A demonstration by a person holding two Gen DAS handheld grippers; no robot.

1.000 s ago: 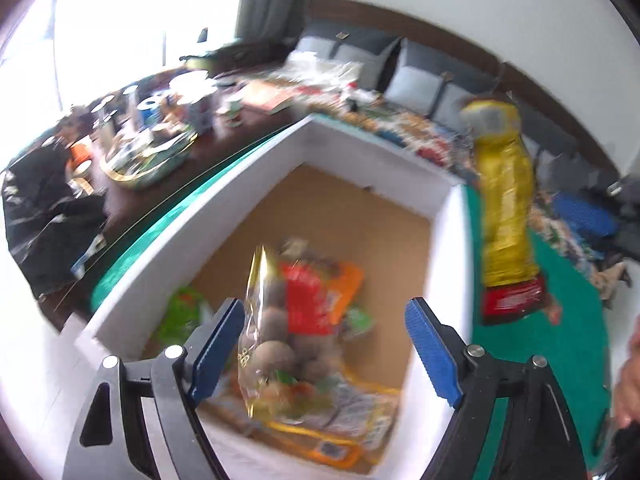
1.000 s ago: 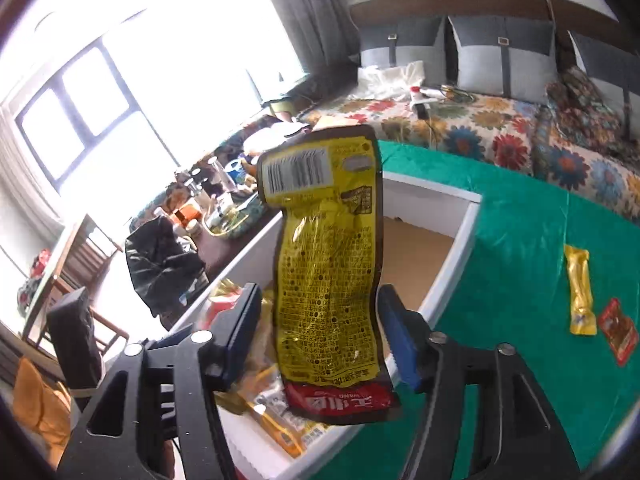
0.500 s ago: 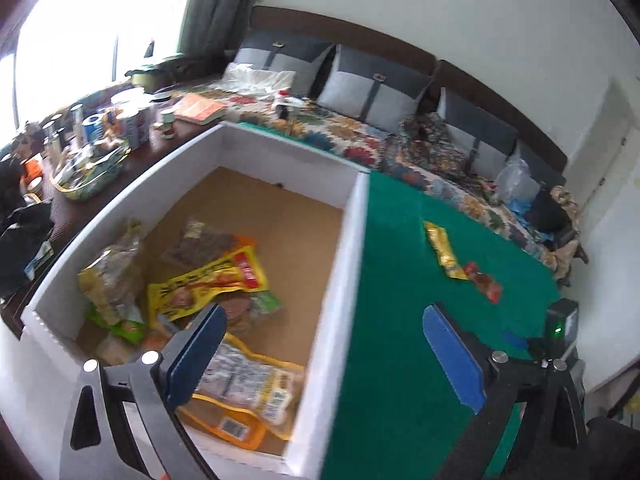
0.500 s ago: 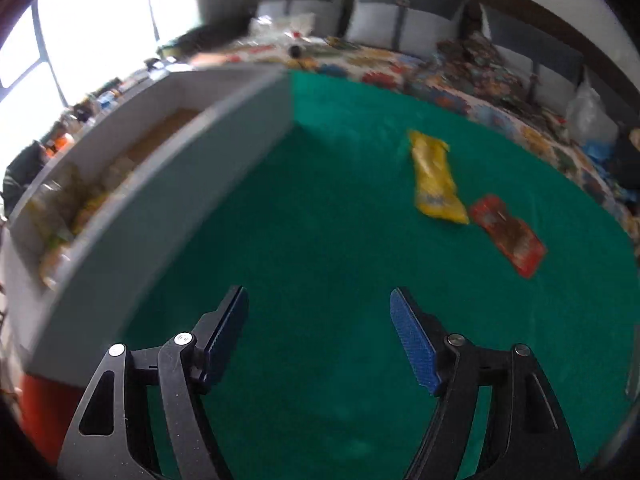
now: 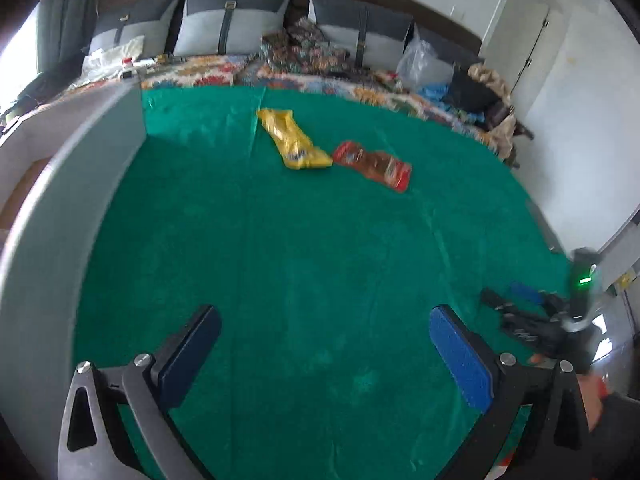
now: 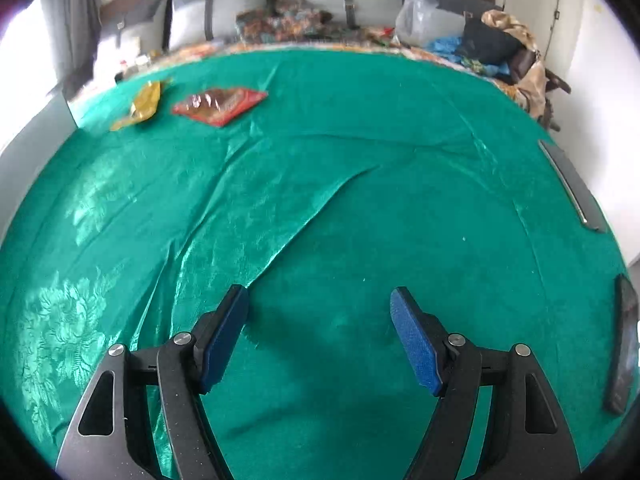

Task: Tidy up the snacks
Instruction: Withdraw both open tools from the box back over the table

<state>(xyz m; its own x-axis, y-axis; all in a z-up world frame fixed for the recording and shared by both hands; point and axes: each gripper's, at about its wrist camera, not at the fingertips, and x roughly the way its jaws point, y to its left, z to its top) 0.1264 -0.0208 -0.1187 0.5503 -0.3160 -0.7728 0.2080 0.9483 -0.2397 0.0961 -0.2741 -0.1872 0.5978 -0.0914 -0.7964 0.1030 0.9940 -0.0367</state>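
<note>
A yellow snack packet [image 5: 294,142] and a red snack packet [image 5: 374,163] lie side by side on the green cloth [image 5: 320,248], far ahead of my left gripper [image 5: 325,350], which is open and empty. The white box [image 5: 60,200] stands at the left; its inside is hidden. In the right wrist view the yellow packet [image 6: 142,106] and red packet [image 6: 218,105] lie at the far left. My right gripper [image 6: 318,330] is open and empty over bare cloth, and it also shows in the left wrist view [image 5: 536,320].
A sofa with grey cushions [image 5: 236,28] and a floral cover runs along the far side. Bags and clothes [image 6: 488,48] pile at the far right. A dark flat device [image 6: 624,344] and a grey bar [image 6: 568,184] lie at the cloth's right edge.
Both grippers let go of their packets into the box a second ago. Both have since swung right, away from the box, toward the two packets on the cloth.
</note>
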